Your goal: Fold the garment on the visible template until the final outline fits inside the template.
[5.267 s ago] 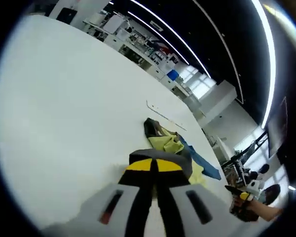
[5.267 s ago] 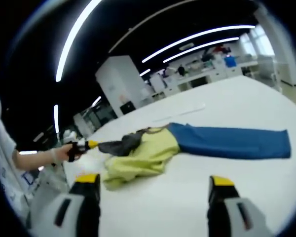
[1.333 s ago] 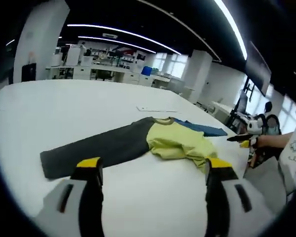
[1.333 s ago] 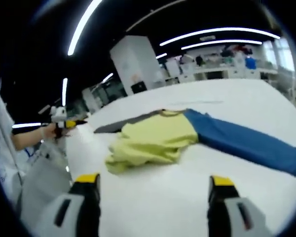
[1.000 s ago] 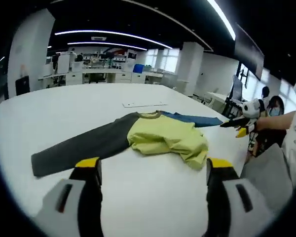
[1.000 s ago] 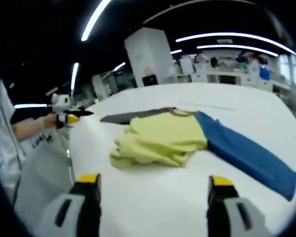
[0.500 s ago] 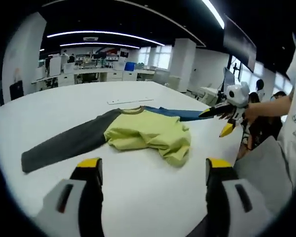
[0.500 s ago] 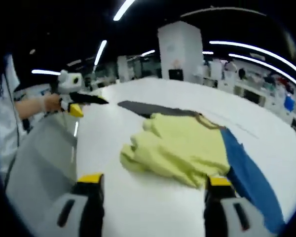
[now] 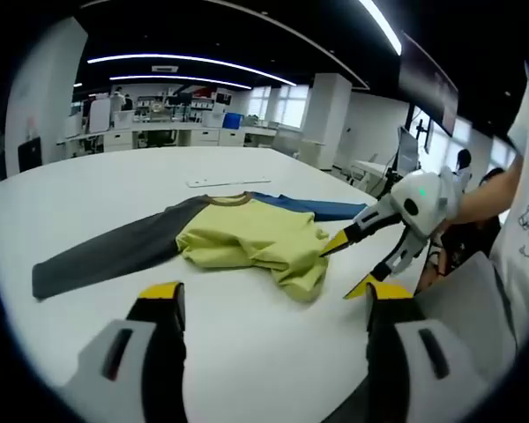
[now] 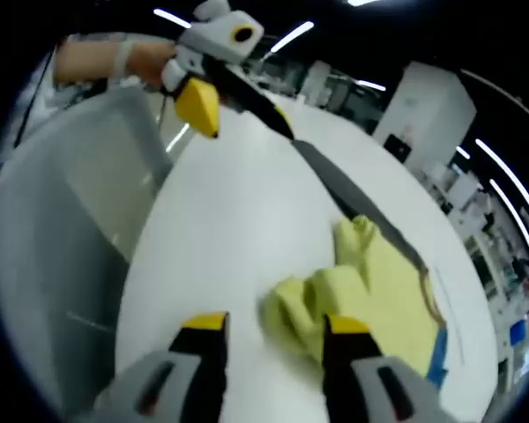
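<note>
A long-sleeved garment lies on the white table [image 9: 115,185]. It has a yellow body [image 9: 247,240], a dark grey sleeve [image 9: 106,251] and a blue sleeve [image 9: 313,208]. The body's near hem is bunched up. My left gripper [image 9: 273,301] is open and held back from the cloth. My right gripper [image 9: 337,271] comes in from the right, open, its tips at the bunched hem. In the right gripper view the yellow hem [image 10: 304,308] sits between the narrowed but open jaws of the right gripper [image 10: 275,324]. The left gripper [image 10: 242,128] hovers open over the grey sleeve [image 10: 361,207].
A thin pale strip [image 9: 219,182] lies on the table beyond the collar. The table's edge [image 10: 150,229] runs close to me, with the person's grey clothing [image 10: 53,229] beside it. A hand [image 10: 132,57] holds the left gripper. Desks and pillars stand far behind.
The right gripper has moved in low to the bunched yellow hem and its jaws have narrowed. The left gripper released the grey sleeve several seconds ago and now stays open, nearly still.
</note>
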`<state>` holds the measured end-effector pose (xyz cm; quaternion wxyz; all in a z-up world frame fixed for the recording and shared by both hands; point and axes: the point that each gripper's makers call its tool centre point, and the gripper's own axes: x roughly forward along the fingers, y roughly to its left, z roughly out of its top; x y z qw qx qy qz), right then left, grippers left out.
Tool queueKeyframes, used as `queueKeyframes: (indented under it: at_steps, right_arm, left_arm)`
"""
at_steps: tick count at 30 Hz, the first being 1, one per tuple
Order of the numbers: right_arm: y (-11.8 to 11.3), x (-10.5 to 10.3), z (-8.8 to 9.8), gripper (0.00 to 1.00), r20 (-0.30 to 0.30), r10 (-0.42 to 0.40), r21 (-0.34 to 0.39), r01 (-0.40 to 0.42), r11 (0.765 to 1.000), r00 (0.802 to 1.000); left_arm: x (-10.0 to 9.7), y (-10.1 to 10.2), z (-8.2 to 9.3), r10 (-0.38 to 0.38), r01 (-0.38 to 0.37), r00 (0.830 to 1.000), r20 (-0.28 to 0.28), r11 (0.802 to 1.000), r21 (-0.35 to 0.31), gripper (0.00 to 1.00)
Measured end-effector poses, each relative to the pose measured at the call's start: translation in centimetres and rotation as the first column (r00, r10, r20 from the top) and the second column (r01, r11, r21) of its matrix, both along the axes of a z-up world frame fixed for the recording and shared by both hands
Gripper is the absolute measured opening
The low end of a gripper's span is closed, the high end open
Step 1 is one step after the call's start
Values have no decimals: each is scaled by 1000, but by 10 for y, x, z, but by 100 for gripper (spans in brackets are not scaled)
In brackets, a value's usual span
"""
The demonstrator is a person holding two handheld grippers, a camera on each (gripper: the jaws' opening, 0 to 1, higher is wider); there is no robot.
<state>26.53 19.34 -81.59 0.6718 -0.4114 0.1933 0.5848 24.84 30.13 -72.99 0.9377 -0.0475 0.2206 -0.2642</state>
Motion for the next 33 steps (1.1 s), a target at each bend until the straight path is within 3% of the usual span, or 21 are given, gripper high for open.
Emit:
queueKeyframes:
  at_steps: [3,7,10,12,13,16,18,22,25,28,30,33]
  right_arm:
    - [8,5,-8,21,7,-23,-1,23,1000,1000]
    - [10,11,-10,21,16,-68,-30,68,997,998]
    - [9,20,-22,10,35,-76,-66,78,995,997]
    - [7,25,-23,0,21,-125,-75,126,989,992]
    - [6,25,-21,0,14,-134,-70,135,988,991]
    - [9,26,-8,0,-65,-195,2,195,981,979]
    - [7,33,7,0,-57,-206,30,208,978,977]
    - [10,55,43,0,-102,-276,133,288,948,956]
    - [9,79,67,0,-96,-298,173,311,935,950]
    - [9,98,83,0,-116,-331,209,349,913,936]
    - [8,113,90,0,-115,-334,215,351,911,936]
    - [7,136,90,0,-167,-359,205,389,898,918]
  left_arm:
    - [-4,-3,-1,-11,11,1000,-8,1000,-9,81]
    - [-5,-6,-3,-22,22,1000,-17,1000,-11,80]
    - [-4,-11,-3,-34,33,999,-22,999,-22,79]
    - [-4,-15,-3,-40,40,999,-24,999,-22,79]
    - [-4,-15,-4,-42,42,999,-24,999,-22,78]
    - [-4,-16,-6,-52,51,998,-35,998,-27,77]
    - [-5,-18,-6,-60,60,998,-36,998,-24,77]
    - [-4,-20,-8,-66,65,997,-40,998,-23,76]
    - [0,-19,-6,-68,66,997,-36,997,-32,75]
    - [2,-20,-6,-69,68,997,-36,997,-31,73]
    - [5,-20,-6,-70,69,997,-36,997,-27,72]
    - [11,-19,-7,-63,62,997,-34,998,-30,73]
